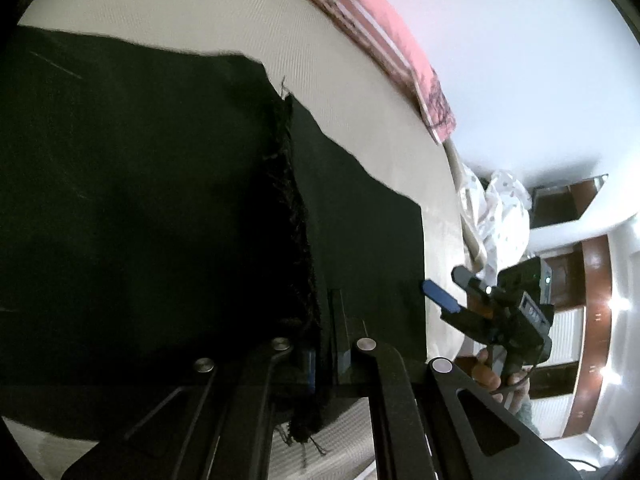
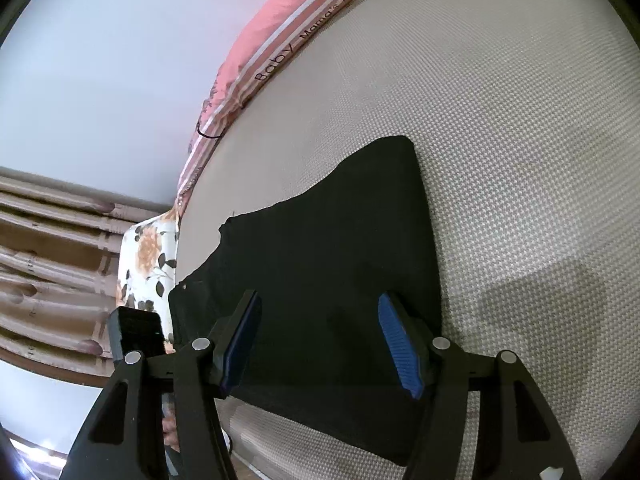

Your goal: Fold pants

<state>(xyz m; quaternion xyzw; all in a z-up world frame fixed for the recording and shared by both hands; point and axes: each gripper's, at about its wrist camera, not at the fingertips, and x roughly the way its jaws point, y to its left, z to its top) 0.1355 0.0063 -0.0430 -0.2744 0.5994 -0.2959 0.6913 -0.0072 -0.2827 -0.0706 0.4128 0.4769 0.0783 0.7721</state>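
Observation:
Black pants (image 2: 332, 264) lie flat on a beige woven mattress (image 2: 520, 140). My right gripper (image 2: 320, 344) is open, with blue pads (image 2: 400, 354) spread just above the near part of the pants, holding nothing. In the left wrist view the pants (image 1: 140, 200) fill the left side. My left gripper (image 1: 324, 356) is shut on a frayed hem edge (image 1: 298, 240) of the pants, which runs up between its fingers. The right gripper (image 1: 480, 300) also shows there at the right, held in a hand.
A pink striped blanket (image 2: 280, 32) lies along the mattress's far edge. A floral pillow (image 2: 148, 256) sits at the left end. In the left wrist view a white dotted cloth (image 1: 500, 220) lies beyond the mattress, with wooden furniture (image 1: 596, 264) behind it.

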